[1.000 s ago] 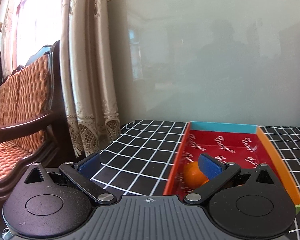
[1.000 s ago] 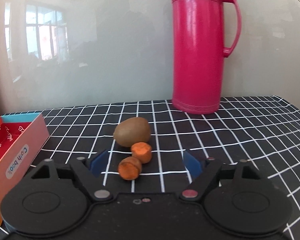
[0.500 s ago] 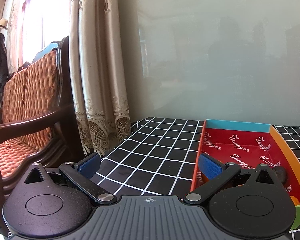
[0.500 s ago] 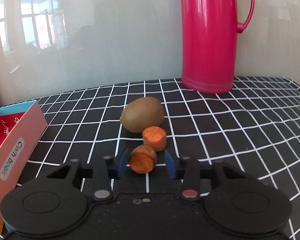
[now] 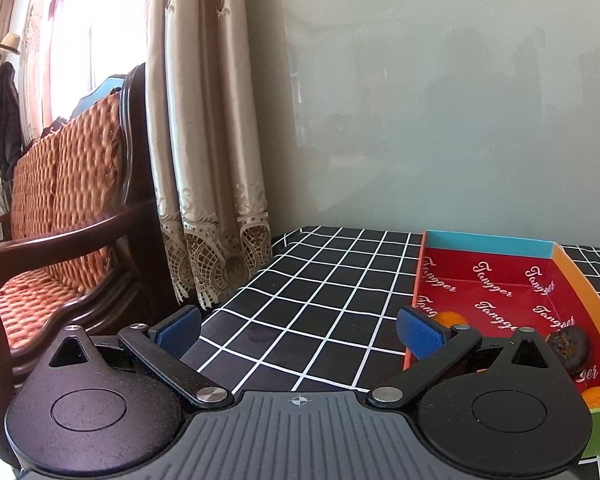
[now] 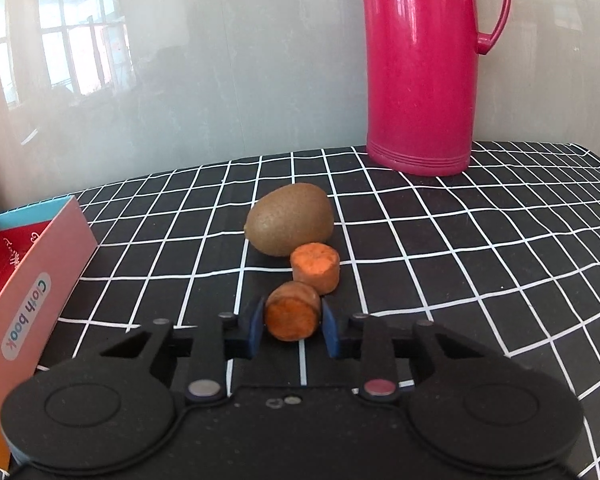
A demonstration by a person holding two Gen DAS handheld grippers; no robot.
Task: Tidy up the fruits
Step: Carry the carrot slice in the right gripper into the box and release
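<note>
Right tongs (image 6: 293, 326) clenched on near carrot chunk (image 6: 292, 316). Second chunk (image 6: 316, 267) just behind, touching kiwi (image 6: 290, 219) beyond it. Pink flask (image 6: 424, 64) far right on counter (image 6: 480, 260). Box (image 6: 32, 280) at left.

Left tongs (image 5: 300, 330) released, holding nothing, over counter beside box (image 5: 580, 280). Inside box: two orange pieces (image 5: 448, 317) (image 5: 598, 397), one dark fruit (image 5: 570, 346), partly hidden by tongs. Curtain (image 5: 204, 140), chair (image 5: 60, 216) left.
</note>
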